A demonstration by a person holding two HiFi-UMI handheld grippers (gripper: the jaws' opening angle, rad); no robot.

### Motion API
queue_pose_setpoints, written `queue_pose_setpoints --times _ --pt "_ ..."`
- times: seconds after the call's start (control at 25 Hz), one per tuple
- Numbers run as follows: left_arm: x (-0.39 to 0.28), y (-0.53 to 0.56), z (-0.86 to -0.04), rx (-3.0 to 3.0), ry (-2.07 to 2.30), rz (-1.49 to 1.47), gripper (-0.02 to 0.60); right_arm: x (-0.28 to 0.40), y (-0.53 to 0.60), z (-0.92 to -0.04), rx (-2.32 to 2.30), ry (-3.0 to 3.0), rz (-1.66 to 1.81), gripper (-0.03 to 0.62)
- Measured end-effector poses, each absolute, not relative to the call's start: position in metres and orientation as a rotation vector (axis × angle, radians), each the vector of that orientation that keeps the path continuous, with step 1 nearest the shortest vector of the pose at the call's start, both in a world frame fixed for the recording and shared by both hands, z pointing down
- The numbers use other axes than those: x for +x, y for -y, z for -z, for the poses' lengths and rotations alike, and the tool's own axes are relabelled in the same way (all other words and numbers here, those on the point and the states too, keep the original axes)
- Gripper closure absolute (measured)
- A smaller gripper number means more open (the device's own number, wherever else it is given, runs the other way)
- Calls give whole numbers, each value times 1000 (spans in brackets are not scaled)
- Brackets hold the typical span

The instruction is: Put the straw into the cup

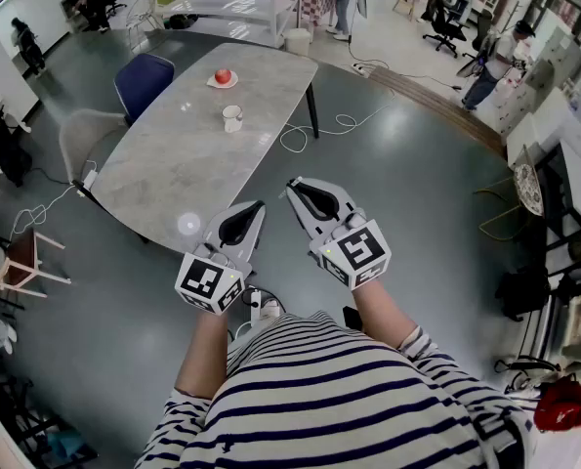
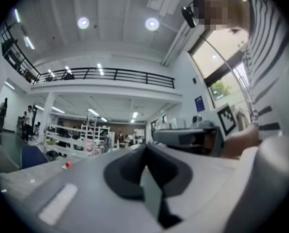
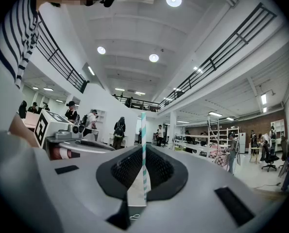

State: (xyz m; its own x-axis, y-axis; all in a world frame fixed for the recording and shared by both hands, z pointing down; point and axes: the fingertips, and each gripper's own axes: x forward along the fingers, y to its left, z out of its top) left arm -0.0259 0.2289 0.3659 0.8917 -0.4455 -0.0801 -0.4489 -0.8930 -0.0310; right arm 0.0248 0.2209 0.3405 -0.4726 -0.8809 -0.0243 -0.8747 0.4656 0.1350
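Right tongs [image 1: 292, 185] clamped tight on the teal-and-white striped paper straw [image 3: 144, 140], which pokes straight up between them. Left tongs [image 1: 259, 204] pressed together, nothing in them. White ceramic cup [image 1: 232, 118] sits at 11 o'clock on the grey marble bench [image 1: 173, 169], well apart from both.
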Motion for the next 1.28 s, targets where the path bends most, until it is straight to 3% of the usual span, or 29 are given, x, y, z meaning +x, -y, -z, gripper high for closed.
queue_pose_setpoints --times 1.28 --pt "-27 -176 -368 -3002 -687 -93 575 15 -181 -329 1587 2627 342 571"
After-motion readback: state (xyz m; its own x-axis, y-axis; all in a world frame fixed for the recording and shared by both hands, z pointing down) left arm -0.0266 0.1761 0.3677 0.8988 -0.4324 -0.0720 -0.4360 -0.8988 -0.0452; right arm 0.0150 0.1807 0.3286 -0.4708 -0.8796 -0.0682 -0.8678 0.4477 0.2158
